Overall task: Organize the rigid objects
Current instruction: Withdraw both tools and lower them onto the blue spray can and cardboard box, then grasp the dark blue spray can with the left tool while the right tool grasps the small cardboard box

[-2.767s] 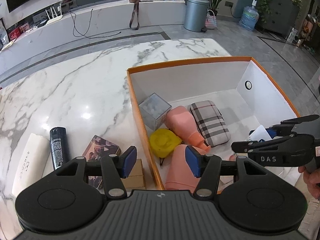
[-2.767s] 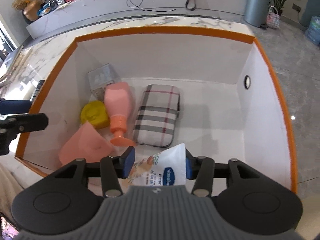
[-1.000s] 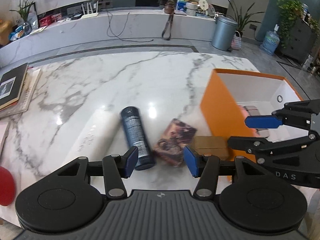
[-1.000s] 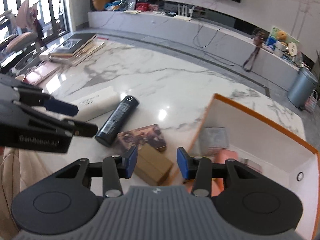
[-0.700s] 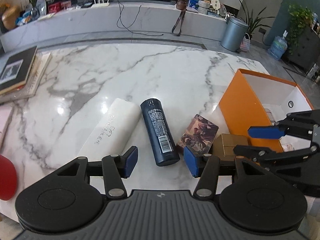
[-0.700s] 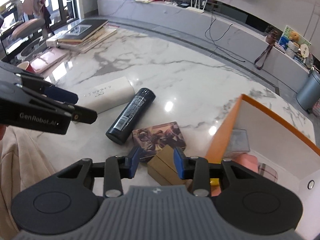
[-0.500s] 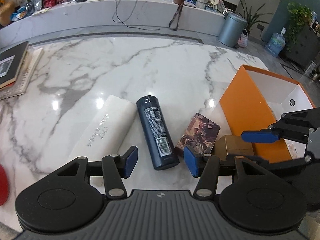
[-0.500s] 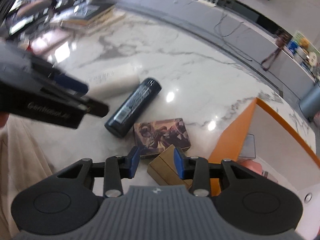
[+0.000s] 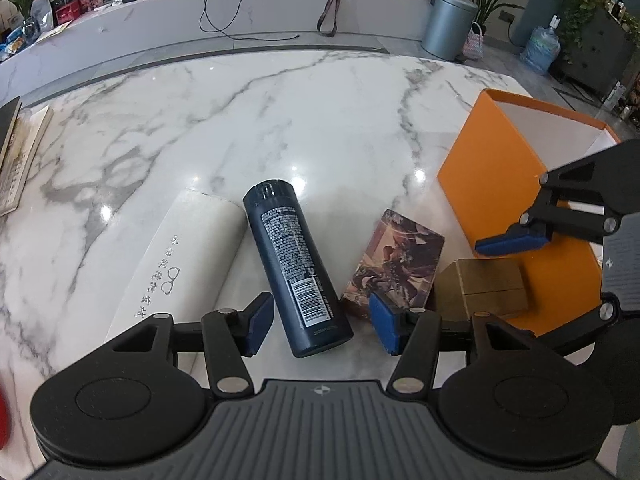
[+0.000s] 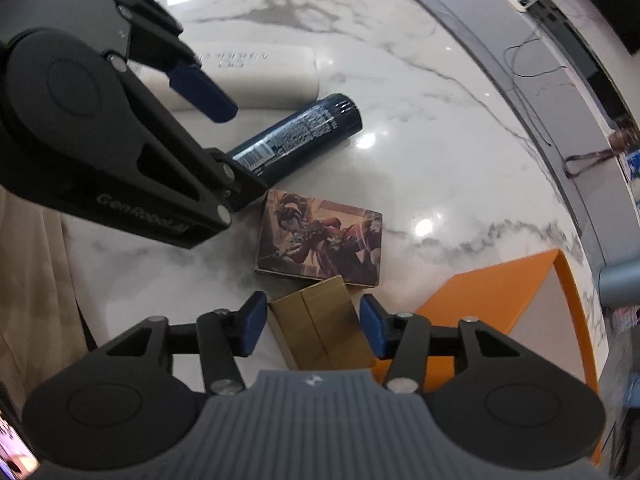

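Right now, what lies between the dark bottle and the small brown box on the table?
The illustrated picture box lies between the dark bottle and the brown box; both wrist views show it.

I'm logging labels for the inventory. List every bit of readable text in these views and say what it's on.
"GenRobot.AI": side of the left gripper, partly blurred.
Grey characters with a glasses icon: white box, not clearly legible.
Fine print and barcode: dark bottle, too small to read.
Illustrated box and tan box: no legible text.

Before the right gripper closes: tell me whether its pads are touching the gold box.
Apart. The right wrist view shows the right gripper open around the gold box, with a gap beside each pad.
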Demonstrator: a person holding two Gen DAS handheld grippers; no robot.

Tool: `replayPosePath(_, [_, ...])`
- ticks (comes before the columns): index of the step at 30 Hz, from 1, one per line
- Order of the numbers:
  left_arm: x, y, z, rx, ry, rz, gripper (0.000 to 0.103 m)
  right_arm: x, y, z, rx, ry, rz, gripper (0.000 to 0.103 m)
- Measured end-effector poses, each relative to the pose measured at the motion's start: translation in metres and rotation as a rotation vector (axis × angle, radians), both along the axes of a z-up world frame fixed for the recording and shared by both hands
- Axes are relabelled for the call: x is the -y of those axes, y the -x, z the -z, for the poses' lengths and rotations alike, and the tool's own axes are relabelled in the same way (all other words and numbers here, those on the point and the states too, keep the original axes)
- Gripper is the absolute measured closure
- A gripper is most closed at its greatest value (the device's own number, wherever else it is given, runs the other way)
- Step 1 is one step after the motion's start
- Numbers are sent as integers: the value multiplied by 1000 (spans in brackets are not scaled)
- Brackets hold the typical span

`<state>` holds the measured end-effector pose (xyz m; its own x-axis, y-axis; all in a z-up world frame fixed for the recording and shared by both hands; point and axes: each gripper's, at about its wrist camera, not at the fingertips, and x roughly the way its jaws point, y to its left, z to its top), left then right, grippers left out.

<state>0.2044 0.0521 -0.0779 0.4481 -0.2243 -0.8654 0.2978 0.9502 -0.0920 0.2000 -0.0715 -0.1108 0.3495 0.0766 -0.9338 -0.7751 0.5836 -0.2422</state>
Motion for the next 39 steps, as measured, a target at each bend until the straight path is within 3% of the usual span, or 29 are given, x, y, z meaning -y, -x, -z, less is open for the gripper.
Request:
replayPosePath(3, [0,-1,3,-8,-6,1,36,-1,-4,2,-8,27,-24,41])
replayPosePath(10, [-1,-5,12,-34,-11,-8,35,-1,-11,12,-57,11,-3,49])
replayPosePath(18, [-2,-17,18,-47,-11,-38,35,1,-29,12,-45,-46,148,54])
replayPosePath(29, [0,-37,30,-51,-36,-69,35,6,-31,15,-68,-67,150,54])
replayPosePath(32, [1,-42,35,-65,-30,-70,39,7,-32,17,-70,-72,150,54])
replayPosePath(35, [3,-43,38,-73,-30,-60,50,8,-32,17,-76,-71,150,52])
replayPosePath(39, [6,-35,37,-91,-74,-27,52,8,-28,18,-74,-66,136,52])
